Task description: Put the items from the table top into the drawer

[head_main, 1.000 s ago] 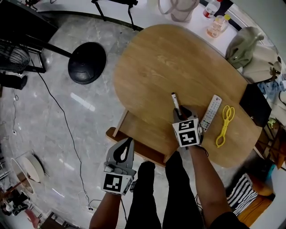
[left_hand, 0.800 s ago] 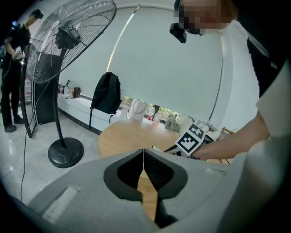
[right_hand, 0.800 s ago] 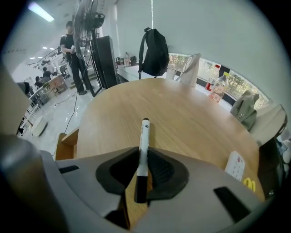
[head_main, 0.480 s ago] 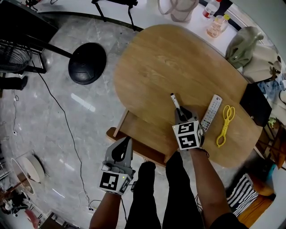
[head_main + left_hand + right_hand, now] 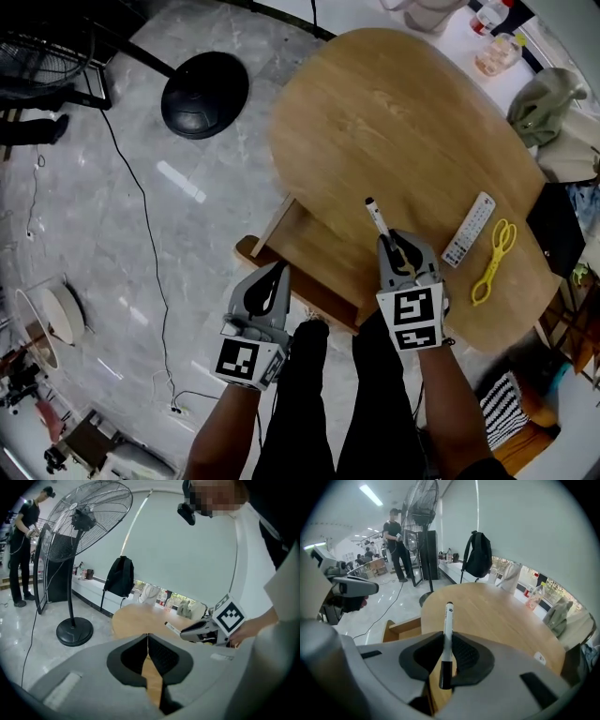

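White marker (image 5: pixel 377 217) pinched in your right gripper (image 5: pixel 393 246), jaws just tightened on it, tip toward 12 o'clock over table (image 5: pixel 394 122); open drawer (image 5: pixel 314 246) at its 8 o'clock; your left gripper (image 5: pixel 274 274) clenched, empty.

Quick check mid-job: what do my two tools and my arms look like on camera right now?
Both the left tool and right tool are light grey moulded shells tapering to two jaws lined with black ribbed pads. Each carries a white cube printed with black square markers. No cables show on them. The forearms are bare of sleeves; the trousers are black.
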A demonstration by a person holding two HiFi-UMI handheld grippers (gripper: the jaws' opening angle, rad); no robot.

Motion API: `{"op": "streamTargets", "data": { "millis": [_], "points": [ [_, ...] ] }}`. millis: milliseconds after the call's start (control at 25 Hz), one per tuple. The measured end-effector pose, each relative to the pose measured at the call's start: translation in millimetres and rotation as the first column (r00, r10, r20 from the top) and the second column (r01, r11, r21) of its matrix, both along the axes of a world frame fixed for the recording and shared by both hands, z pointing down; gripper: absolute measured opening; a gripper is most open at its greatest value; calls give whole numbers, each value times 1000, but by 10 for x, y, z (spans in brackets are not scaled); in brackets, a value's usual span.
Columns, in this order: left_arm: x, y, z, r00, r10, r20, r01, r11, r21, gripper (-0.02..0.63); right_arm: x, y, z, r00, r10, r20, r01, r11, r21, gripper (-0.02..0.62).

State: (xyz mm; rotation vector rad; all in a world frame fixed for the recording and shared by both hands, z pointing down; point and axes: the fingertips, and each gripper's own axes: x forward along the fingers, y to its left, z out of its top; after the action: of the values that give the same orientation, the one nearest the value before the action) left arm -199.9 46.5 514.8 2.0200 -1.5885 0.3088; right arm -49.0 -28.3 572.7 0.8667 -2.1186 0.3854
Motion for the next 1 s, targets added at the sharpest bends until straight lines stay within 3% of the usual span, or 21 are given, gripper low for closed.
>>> {"op": "streamTargets", "data": {
  "millis": [480,760,1000],
  "points": [
    [-396,384,160,998,-63,-2,63,998,-7,20,-716,650,138,990,-132,50,132,991,7,61],
    [-750,574,136,992,-129,0,129,992,0,20,-990,1024,738,970,-237,-44,237,971,-18,61],
    [-892,769,229,987,-163,7,163,986,-27,20,-974,1217,1413,955,-267,-130,256,962,-99,61]
  ]
}}
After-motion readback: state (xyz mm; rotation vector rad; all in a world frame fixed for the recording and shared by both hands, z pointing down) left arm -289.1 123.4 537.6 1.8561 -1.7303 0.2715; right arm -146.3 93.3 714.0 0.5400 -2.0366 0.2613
